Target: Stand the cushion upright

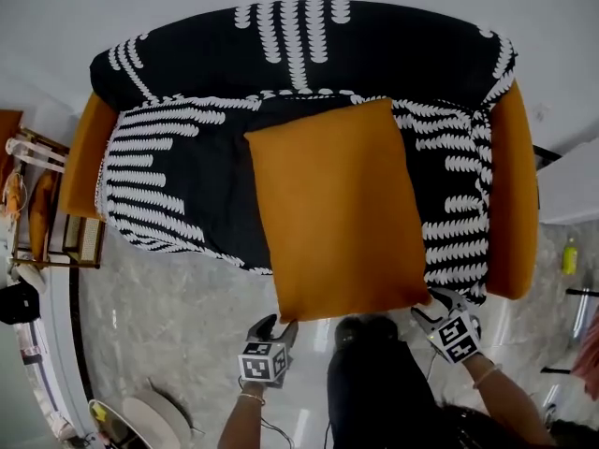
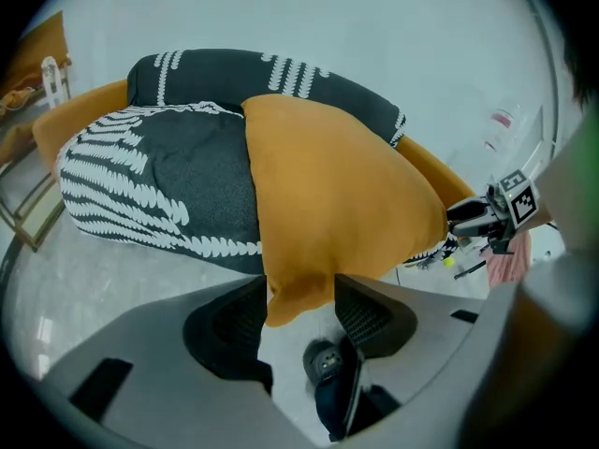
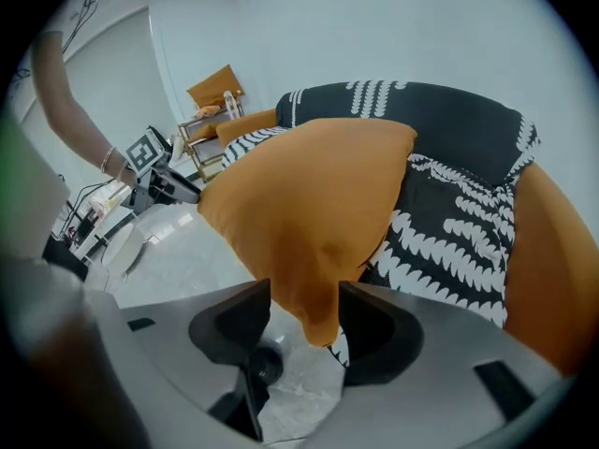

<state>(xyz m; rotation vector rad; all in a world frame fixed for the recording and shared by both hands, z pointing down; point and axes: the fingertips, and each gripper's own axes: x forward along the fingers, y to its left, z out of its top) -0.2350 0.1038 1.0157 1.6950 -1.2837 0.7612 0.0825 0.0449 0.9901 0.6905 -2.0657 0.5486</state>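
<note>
An orange square cushion (image 1: 337, 204) lies flat on the seat of a black-and-white patterned sofa (image 1: 178, 176), its near edge hanging over the sofa's front. My left gripper (image 1: 277, 329) stands at the cushion's near left corner. In the left gripper view that corner (image 2: 295, 293) sits between the open jaws, with a gap beside it. My right gripper (image 1: 438, 303) is at the near right corner. There too the cushion's tip (image 3: 314, 297) hangs between open jaws without being pinched. Each gripper also shows small in the other's view: the right gripper (image 2: 482, 218), the left gripper (image 3: 159, 178).
The sofa has orange arms (image 1: 519, 195) at both ends and stands against a white wall. A small wooden side table (image 1: 51, 218) with items is at the left. A yellow bottle (image 1: 569, 255) stands at the right. Grey marble floor (image 1: 168, 307) lies in front, with the person's dark trousers (image 1: 384, 382) between the grippers.
</note>
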